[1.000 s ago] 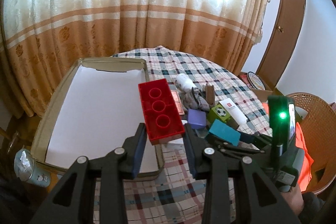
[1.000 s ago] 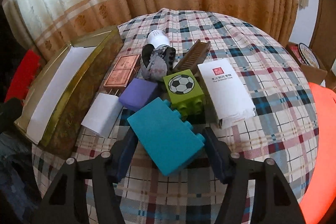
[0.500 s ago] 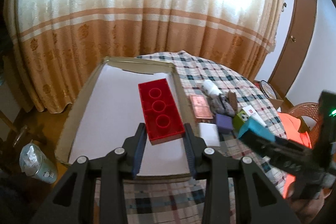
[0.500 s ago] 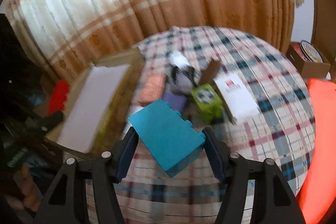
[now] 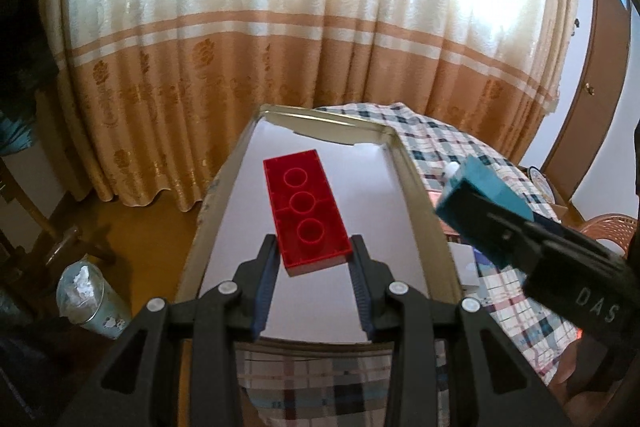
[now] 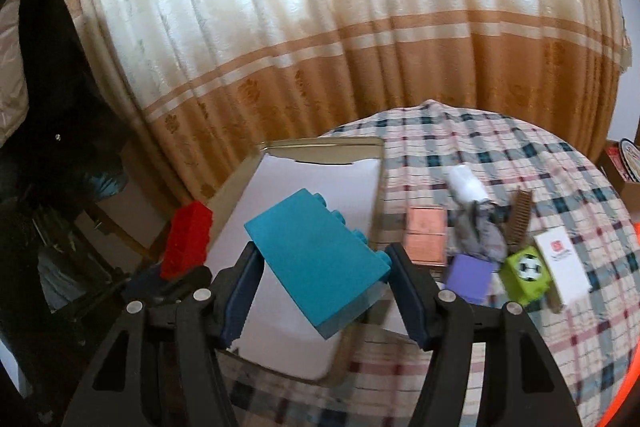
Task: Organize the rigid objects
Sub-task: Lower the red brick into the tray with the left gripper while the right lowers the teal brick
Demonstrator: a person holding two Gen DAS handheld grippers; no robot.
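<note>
My left gripper (image 5: 313,254) is shut on a long red toy brick (image 5: 305,209), underside up, held over the white-lined gold tray (image 5: 416,187). The same red brick (image 6: 187,245) shows at the tray's left side in the right wrist view. My right gripper (image 6: 326,279) is shut on a teal toy brick (image 6: 316,259), tilted, above the tray (image 6: 376,167) near its right wall. From the left wrist view the teal brick (image 5: 486,189) hangs just right of the tray wall.
On the checked tablecloth (image 6: 520,155) right of the tray lie a copper-coloured box (image 6: 425,239), a purple block (image 6: 469,277), a green football block (image 6: 526,273), a white box (image 6: 562,269), a grey bundle (image 6: 480,237) and a white bottle (image 6: 466,183). Curtains hang behind. A bin (image 5: 90,297) stands on the floor at left.
Both grippers have swung left from the clutter toward the tray. The teal brick rose off the table and now hangs over the tray; the red brick moved further over the tray's white lining.
</note>
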